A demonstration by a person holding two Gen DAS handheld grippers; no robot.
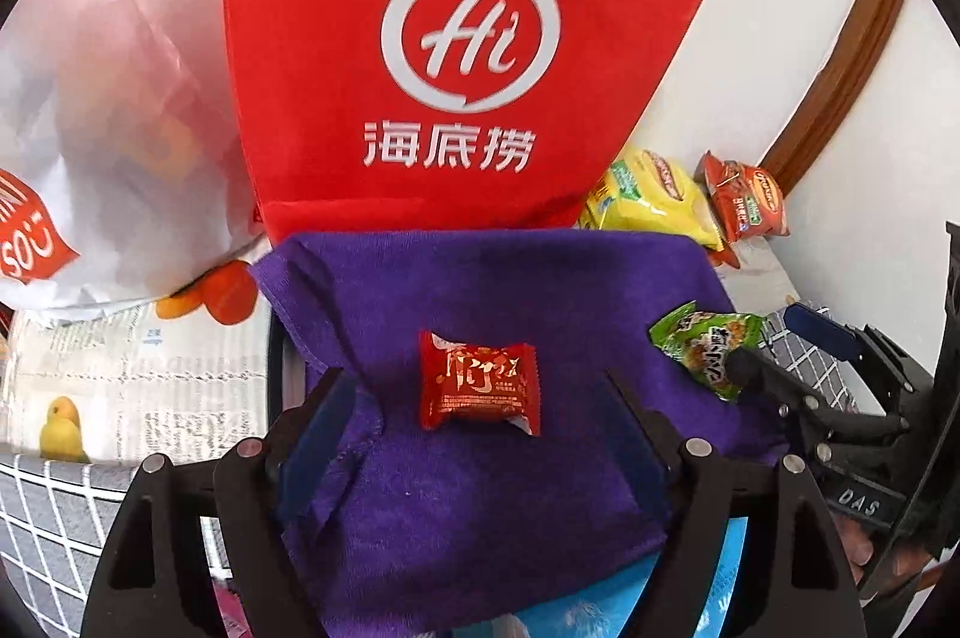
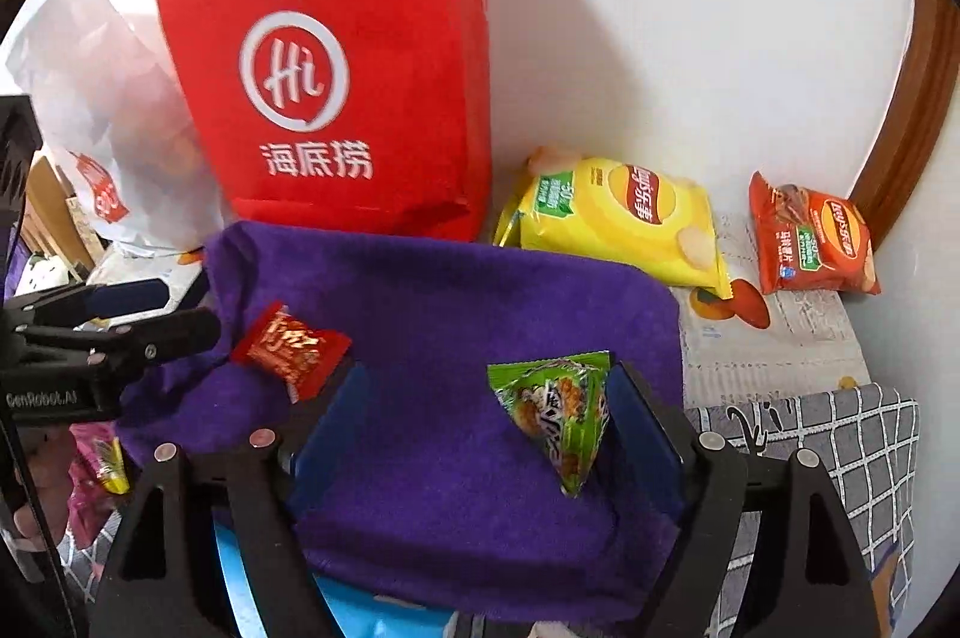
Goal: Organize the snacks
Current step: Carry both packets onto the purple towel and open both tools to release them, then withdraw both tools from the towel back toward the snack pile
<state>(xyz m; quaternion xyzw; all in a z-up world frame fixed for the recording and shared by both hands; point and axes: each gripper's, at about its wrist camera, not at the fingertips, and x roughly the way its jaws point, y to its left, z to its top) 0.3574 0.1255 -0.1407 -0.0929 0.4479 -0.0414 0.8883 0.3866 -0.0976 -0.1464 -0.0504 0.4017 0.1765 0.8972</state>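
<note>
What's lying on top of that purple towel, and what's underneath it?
On the purple towel lie two small snacks: a red packet and a green packet. Something light blue peeks out at its near edge; the rest underneath is covered.

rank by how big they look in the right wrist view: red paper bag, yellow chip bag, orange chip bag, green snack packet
1. red paper bag
2. yellow chip bag
3. orange chip bag and green snack packet: these look alike in size, and the green one is nearer the camera, so no firm order.
</note>
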